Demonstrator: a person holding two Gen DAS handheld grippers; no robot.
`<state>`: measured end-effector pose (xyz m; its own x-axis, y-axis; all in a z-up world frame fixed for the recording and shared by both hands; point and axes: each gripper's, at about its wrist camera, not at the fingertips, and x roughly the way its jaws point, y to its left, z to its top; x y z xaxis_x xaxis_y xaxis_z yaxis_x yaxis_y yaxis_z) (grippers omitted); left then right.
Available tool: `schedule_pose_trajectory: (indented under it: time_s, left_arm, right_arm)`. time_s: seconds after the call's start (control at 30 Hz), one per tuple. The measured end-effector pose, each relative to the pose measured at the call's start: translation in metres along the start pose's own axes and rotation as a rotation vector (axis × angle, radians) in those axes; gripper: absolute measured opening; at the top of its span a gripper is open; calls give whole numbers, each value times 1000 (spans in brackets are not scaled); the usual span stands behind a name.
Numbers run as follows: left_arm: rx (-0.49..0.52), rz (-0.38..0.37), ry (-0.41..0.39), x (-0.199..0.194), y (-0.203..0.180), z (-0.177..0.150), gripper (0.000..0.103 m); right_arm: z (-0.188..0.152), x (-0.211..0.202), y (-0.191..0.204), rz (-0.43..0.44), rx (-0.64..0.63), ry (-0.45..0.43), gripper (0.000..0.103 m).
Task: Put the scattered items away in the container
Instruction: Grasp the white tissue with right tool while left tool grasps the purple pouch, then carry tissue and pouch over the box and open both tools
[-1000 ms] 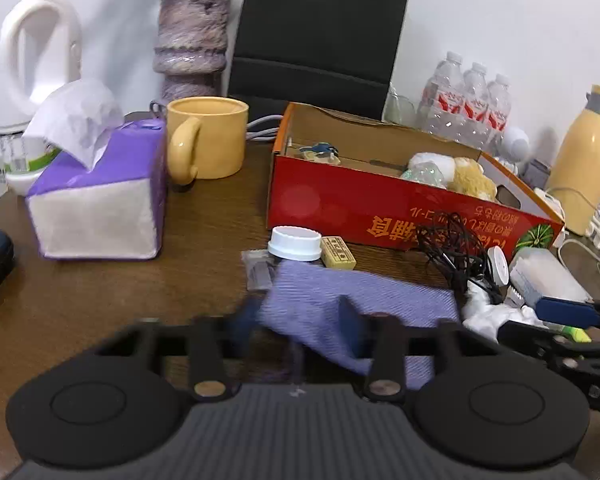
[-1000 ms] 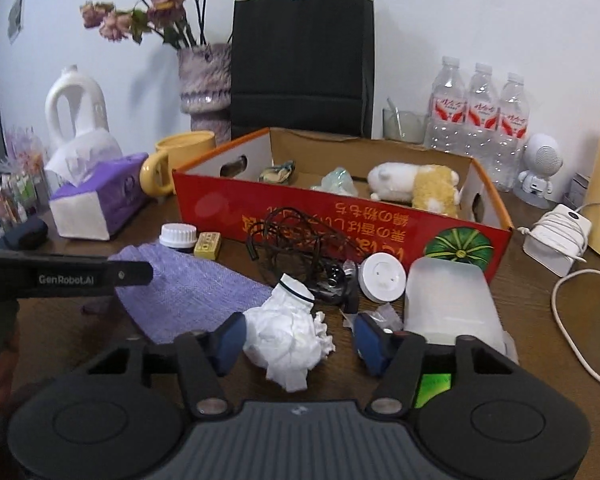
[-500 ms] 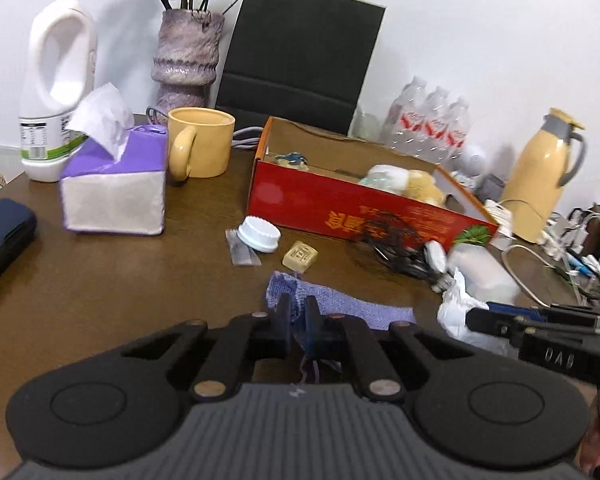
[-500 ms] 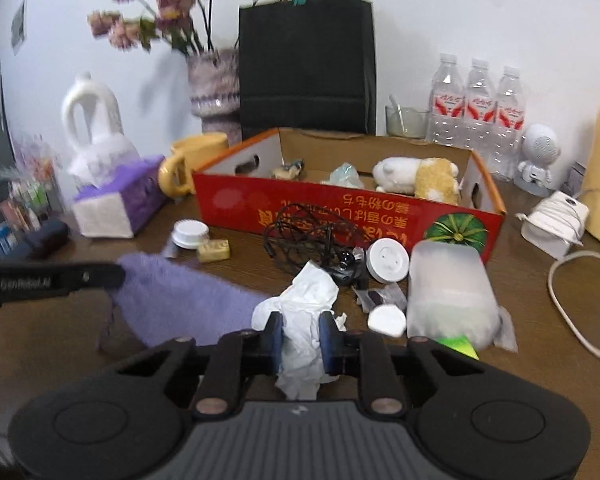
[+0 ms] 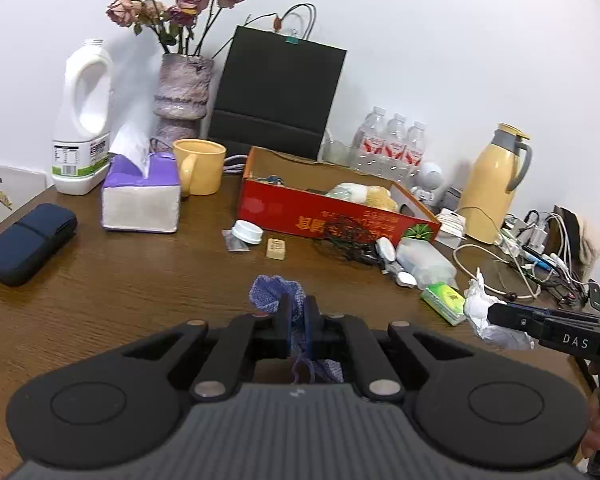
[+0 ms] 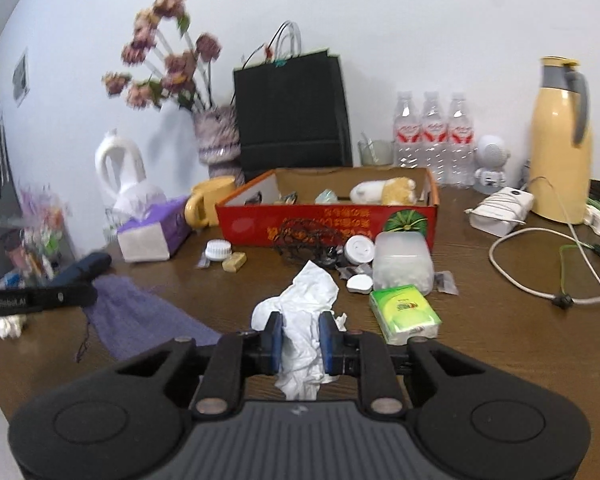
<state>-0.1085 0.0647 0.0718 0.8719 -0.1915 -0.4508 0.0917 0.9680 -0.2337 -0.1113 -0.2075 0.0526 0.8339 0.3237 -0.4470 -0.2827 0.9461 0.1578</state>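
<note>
My left gripper (image 5: 296, 312) is shut on a purple knitted cloth (image 5: 274, 290) and holds it above the table; the cloth hangs from it in the right wrist view (image 6: 140, 312). My right gripper (image 6: 300, 330) is shut on a crumpled white tissue (image 6: 306, 308), also lifted; the tissue shows in the left wrist view (image 5: 480, 312). The red cardboard box (image 5: 300, 210) (image 6: 324, 220) stands ahead and holds a plush toy (image 6: 384, 191) and small items.
Before the box lie a white cap (image 5: 248, 232), a tan block (image 5: 276, 249), a black cable tangle (image 6: 304, 236), a white puck (image 6: 359, 249), a clear bag (image 6: 402, 264) and a green tissue pack (image 6: 404, 312). A purple tissue box (image 5: 140, 196), yellow mug (image 5: 200, 166), vase, thermos (image 5: 494, 182) and cables surround them.
Both grippers closed, left on the purple cloth and right on the white tissue, then rose and pulled back from the table with them. The cloth now hangs bunched.
</note>
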Motion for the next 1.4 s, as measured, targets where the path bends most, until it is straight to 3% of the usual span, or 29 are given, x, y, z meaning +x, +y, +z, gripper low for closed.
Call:
schedule_pose_trajectory:
  time_s: [0.23,0.37,0.47,0.57,0.67,0.77,0.83,0.9,1.0,1.17,1.27,1.33,1.4]
  left_arm:
    - [68,-67,-90,-1,-23,32,6]
    - [91,-144,-156,6,-38,71,5]
    - [128,-158,-258,15,-50,108,5]
    - [134,-170,-323,43,-58,150,6]
    - [112,-127,-321,95,-60,183,6]
    - [76,-120,-262,159,-52,207,6]
    - [-2,-125,-192,203,-39,221,6]
    - [-39,-110,-188,244,-27,228,6]
    - [23,-62,-171,299,-18,226,6]
    - [7,35,79,373,6,210,6]
    - [24,154,166,394,12,198,6]
    - [-24,137,234,403,18,198,13]
    - [-1,131,321,411,18,198,24]
  right_arm:
    - [15,-3,-3,-10,1,-50,18]
    - [42,4,-6,9,-14,-91,18]
    - [72,12,-7,19,-42,-136,18]
    - [107,28,-11,23,-79,-170,18]
    - [147,57,-20,25,-93,-178,18]
    - [183,95,-34,21,-65,-143,18]
    - [202,124,-44,31,-36,-112,18]
    - [220,159,-53,20,-25,-62,18]
    - [229,214,-60,-46,-62,25,18]
    - [219,302,-76,-80,-61,260,18]
    - [209,343,-91,-60,9,403,18]
    - [203,362,-98,-59,48,469,19]
    - [198,373,-98,-83,52,499,24]
